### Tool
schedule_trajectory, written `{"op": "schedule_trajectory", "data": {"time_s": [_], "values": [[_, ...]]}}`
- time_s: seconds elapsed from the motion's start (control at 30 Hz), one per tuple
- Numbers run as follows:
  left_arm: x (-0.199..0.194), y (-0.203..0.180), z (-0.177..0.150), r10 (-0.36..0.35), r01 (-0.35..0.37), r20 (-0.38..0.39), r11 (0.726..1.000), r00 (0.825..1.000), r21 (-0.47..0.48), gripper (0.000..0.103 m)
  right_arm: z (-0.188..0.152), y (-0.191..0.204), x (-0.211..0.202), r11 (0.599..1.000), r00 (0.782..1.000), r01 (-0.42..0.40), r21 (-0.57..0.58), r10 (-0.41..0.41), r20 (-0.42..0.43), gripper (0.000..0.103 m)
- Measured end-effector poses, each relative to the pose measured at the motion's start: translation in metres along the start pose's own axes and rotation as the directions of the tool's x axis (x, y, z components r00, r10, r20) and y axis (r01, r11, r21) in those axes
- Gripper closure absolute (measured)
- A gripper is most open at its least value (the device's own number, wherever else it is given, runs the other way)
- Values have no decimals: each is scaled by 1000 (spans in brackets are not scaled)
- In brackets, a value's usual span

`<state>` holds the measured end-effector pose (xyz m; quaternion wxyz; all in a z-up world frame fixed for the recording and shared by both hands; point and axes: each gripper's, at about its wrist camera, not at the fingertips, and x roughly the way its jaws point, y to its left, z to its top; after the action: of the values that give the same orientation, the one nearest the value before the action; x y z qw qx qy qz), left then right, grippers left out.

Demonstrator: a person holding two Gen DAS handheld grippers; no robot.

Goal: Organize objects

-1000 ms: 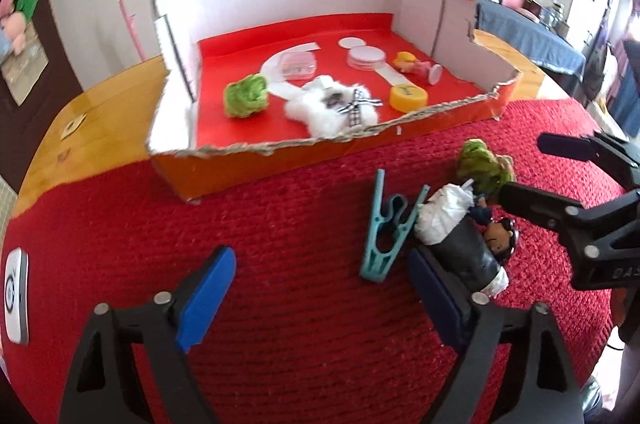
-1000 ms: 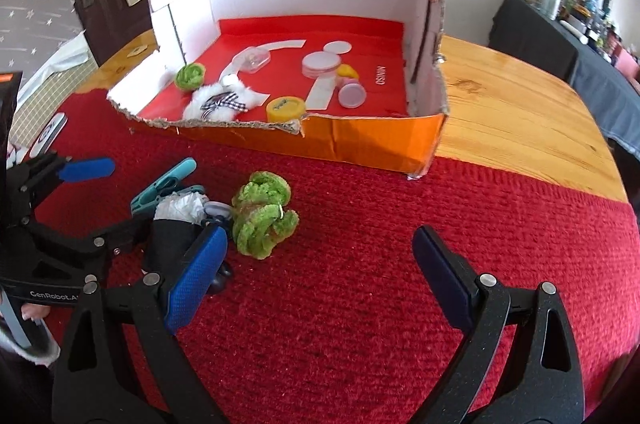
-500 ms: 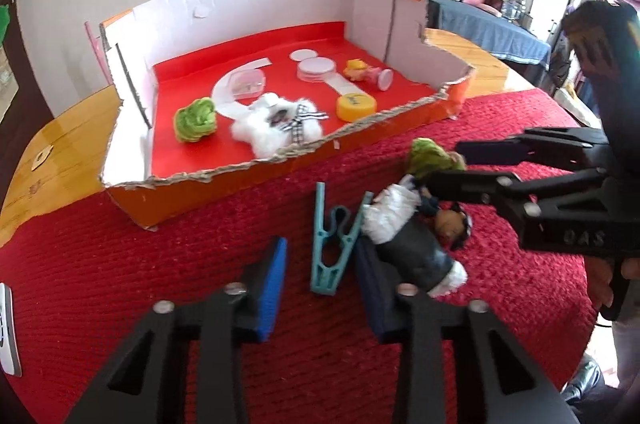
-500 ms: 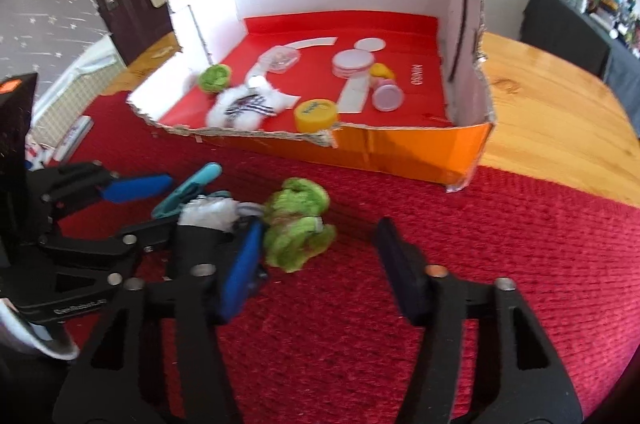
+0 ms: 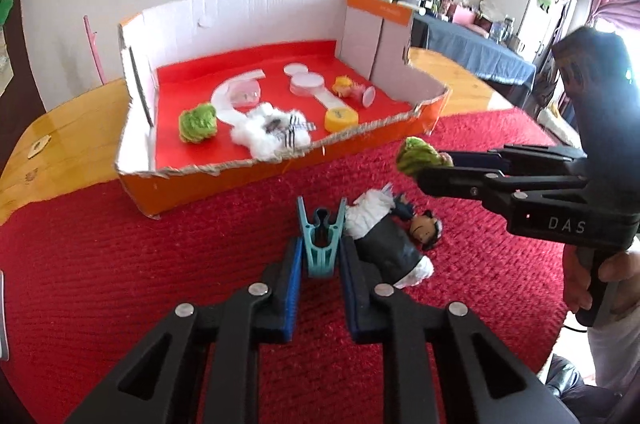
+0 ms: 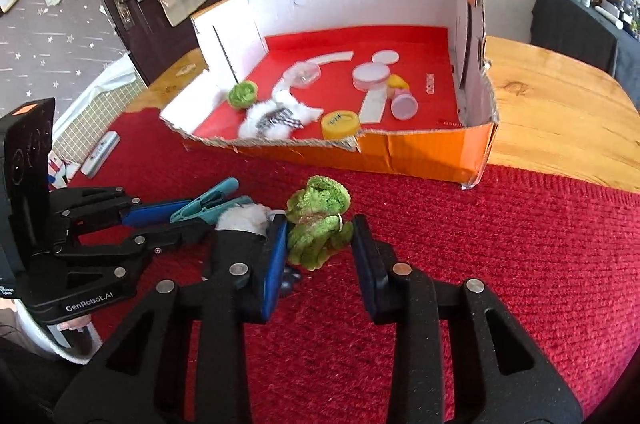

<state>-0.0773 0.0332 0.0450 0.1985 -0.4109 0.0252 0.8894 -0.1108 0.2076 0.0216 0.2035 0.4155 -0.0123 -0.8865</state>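
My left gripper [image 5: 319,264] is shut on a teal clothes peg [image 5: 321,242] lying on the red cloth; it also shows in the right wrist view [image 6: 204,203]. My right gripper [image 6: 320,244] is shut on a green fuzzy toy [image 6: 318,226], which the left wrist view [image 5: 418,157] shows held between its fingers. A black-and-white doll [image 5: 386,240] lies just right of the peg. The cardboard box [image 5: 280,159] with a red floor stands behind.
The box holds a green fuzzy ball [image 5: 198,123], a white fluffy toy [image 5: 270,131], a yellow lid [image 5: 341,117], white lids [image 5: 307,83] and a small pink-yellow toy [image 5: 352,89]. The wooden table [image 6: 560,127] shows right of the box. A silver device [image 6: 100,153] lies at left.
Both grippers have moved forward and closed: the left around the teal peg, the right around the green toy. The green toy now sits between the right fingers.
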Motion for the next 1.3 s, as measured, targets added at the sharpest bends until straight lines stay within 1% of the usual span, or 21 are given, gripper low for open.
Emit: {"op": "schedule_trajectory", "data": {"time_s": [0.2,0.33,0.4,0.43,0.47,0.6,0.73,0.8,0.83,0.87,0.9,0.93,0.97,1.0,1.07,1.13,1.17,1.23,1.3], "values": [[-23,0,4,-12,12,53,1000,999,1,84,3,10,-19,1000,999,-11,-17,11,37,73],[-27,-1,4,-19,19,60,1000,998,6,85,3,12,-21,1000,999,-15,-18,15,37,73],[-24,-1,2,-22,22,48,1000,999,9,85,2,12,-20,1000,999,-15,-16,15,35,73],[-23,-1,0,-22,21,43,1000,999,8,88,2,12,-19,1000,999,-15,-14,16,33,73],[-21,1,-1,-20,20,35,1000,999,3,101,1,12,-20,1000,999,-16,-13,16,31,73],[-12,7,-5,-54,54,0,998,999,-35,101,-2,12,-19,1000,999,-18,-9,18,26,73],[-7,9,-5,-48,48,-6,998,999,-40,101,-4,11,-18,1000,1000,-17,-6,17,23,73],[-6,10,-6,-66,65,-18,997,998,-52,101,-5,10,-19,1000,1000,-16,-6,16,21,73],[-6,10,-6,-81,80,-20,995,996,-58,99,-6,10,-18,1000,1000,-13,-7,13,19,73],[-6,10,-7,-95,93,-23,994,995,-63,89,-7,10,-18,1000,1000,-2,-12,3,16,73],[-7,9,-8,-106,104,-23,992,994,-65,82,-9,11,-17,1000,1000,20,-23,-20,11,71],[-7,7,-9,-105,104,-19,992,994,-65,67,-11,12,-16,999,999,42,-32,-42,12,71],[-8,6,-10,-97,96,-11,994,995,-59,60,-13,13,-13,996,997,75,-47,-74,12,71],[-7,3,-11,-73,72,-4,996,997,-46,60,-15,13,-11,994,995,97,-55,-97,4,71],[-5,0,-11,-43,43,-6,999,999,-31,60,-20,9,-4,991,993,119,-54,-120,-19,66],[-1,-1,-12,-61,61,-18,998,998,-34,60,-24,4,-1,992,993,116,-39,-117,-29,48],[2,-2,-13,-70,69,-28,997,997,-36,60,-25,1,-2,992,992,122,-33,-123,-22,46],[6,-3,-13,-62,61,-34,998,998,-31,59,-27,-3,-2,990,991,135,-30,-135,-22,46],[7,-5,-13,-61,60,-24,998,998,-27,59,-29,-6,0,990,990,139,-24,-140,-29,46]]}}
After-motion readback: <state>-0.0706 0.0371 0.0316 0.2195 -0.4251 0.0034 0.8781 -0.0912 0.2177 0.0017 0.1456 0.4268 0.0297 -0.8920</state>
